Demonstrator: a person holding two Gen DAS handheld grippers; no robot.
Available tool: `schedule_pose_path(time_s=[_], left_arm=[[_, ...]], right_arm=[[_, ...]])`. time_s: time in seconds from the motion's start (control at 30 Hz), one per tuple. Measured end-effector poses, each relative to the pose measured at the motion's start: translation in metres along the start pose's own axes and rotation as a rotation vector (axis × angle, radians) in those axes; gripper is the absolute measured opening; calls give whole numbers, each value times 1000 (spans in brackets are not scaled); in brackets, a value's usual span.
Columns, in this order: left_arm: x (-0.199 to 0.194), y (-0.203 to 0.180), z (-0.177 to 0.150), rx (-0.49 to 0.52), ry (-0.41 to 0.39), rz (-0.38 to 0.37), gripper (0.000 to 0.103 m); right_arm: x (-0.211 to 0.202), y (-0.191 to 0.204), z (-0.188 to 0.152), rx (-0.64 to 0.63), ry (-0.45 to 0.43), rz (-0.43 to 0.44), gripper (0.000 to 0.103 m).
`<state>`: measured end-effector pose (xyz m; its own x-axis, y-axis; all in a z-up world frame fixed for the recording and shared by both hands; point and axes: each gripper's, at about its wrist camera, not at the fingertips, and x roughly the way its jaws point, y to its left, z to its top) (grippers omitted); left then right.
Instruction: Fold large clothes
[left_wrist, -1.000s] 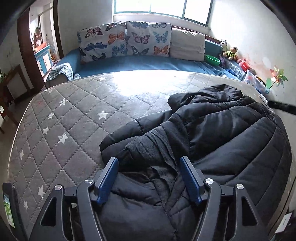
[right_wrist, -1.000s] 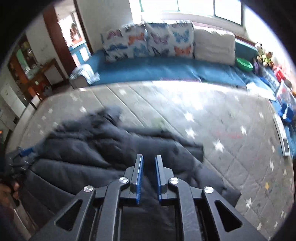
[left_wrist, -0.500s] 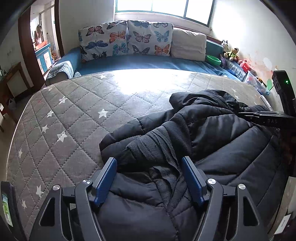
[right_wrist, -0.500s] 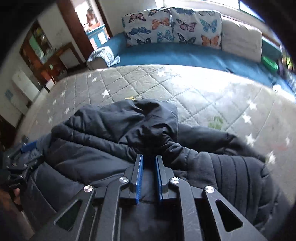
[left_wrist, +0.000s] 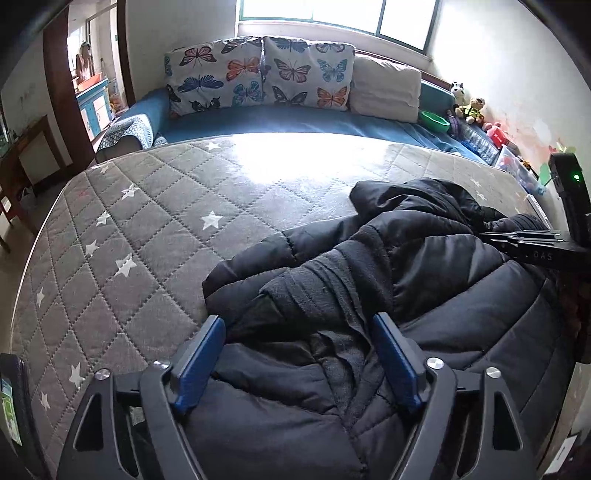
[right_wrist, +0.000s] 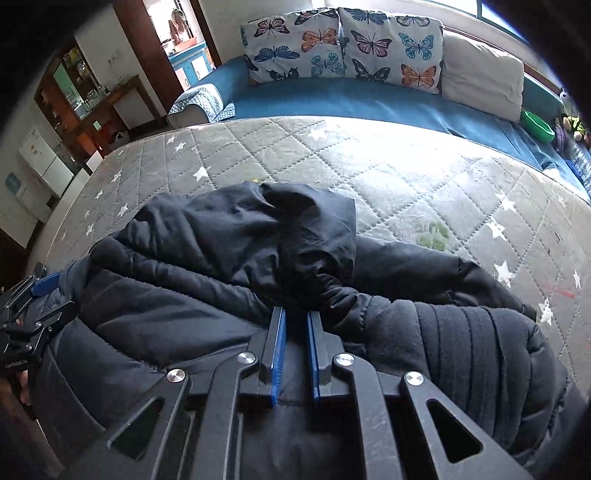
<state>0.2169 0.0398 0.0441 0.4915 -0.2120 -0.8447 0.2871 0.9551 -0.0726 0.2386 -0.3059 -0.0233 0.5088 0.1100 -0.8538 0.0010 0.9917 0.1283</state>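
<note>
Each gripper (left_wrist: 297, 334) is a black angular frame with triangular cut-outs, silver screws and flat blue finger pads (right_wrist: 277, 354).

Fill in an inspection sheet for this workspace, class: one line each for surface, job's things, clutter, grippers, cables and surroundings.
Surface: grey quilted mattress with white stars.
Job's things: black padded jacket, bunched and not yet folded, hood lying toward the sofa.
Clutter: nothing seen on the mattress besides the jacket.
Grippers: left gripper has just been opening, jaws wide over the jacket, pads not pressing it; right gripper shut on a pinch of jacket fabric.
Cables: nothing seen.
Surroundings: blue sofa with butterfly cushions, window behind, toys and a green bowl at its right end.
</note>
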Motion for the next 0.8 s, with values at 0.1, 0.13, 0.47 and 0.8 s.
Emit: schedule_pose_path(time_s=[0.1, 0.13, 0.47, 0.8], left_arm=[[4, 8, 0, -31, 10, -26, 92], [5, 9, 0, -37, 10, -32, 92], [-7, 1, 1, -19, -10, 25, 92], [-111, -34, -4, 7, -168, -47, 91]], right_arm=[[0, -1, 0, -3, -2, -4, 11], [1, -1, 0, -3, -2, -5, 11], [-17, 7, 0, -9, -41, -31, 15], [-91, 61, -32, -151, -119, -15, 45]])
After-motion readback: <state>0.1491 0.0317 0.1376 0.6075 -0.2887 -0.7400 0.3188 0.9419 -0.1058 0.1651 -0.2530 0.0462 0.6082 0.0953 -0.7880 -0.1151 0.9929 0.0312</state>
